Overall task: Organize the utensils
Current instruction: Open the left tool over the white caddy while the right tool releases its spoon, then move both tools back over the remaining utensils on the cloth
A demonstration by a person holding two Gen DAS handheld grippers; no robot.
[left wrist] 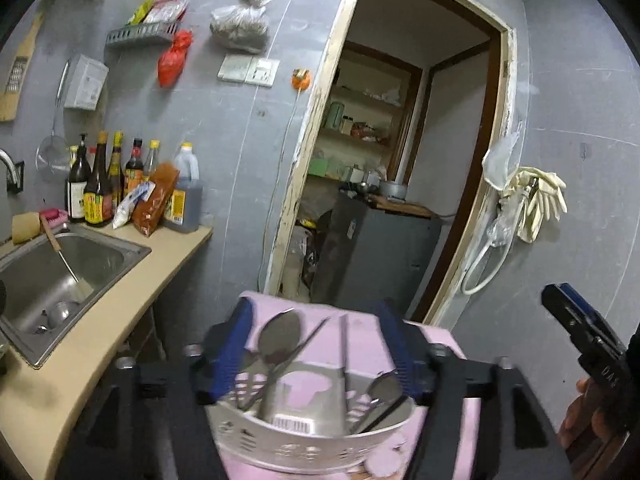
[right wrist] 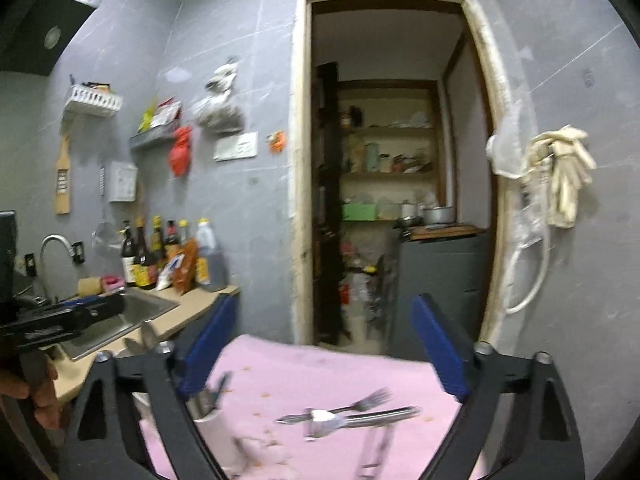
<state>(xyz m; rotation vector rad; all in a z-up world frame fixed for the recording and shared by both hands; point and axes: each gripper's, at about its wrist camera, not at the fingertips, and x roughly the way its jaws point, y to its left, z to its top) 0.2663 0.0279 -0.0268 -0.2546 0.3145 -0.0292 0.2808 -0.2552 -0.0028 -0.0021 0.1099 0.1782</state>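
Roughly, left to right:
Sink (left wrist: 132, 248): steel, set into the tan counter (left wrist: 80, 360) at the far left, with a ladle lying in the basin.
Bottles (left wrist: 104, 184): dark sauce bottles standing in a cluster behind the sink, against the grey wall.
Left gripper (left wrist: 320, 344): blue pads standing apart on either side of the holder's top; not pressing on it as far as can be seen, nothing pinched.
Utensil holder (left wrist: 312, 428): pale perforated caddy on the pink cloth (left wrist: 436, 340), between the left pads; spoons (left wrist: 280, 336) stand in it, bowls up, with thin chopsticks leaning across.
Doorway (left wrist: 400, 160): open, behind the table, shelves and a dark cabinet inside.
Right gripper (right wrist: 320, 352): jaws spread wide above the pink cloth, empty.
Loose cutlery (right wrist: 348, 414): forks and a spoon lying flat on the cloth, below the right pads, blurred, untouched.
Gloves (right wrist: 564, 176): pale pair hanging on the wall right of the doorway.
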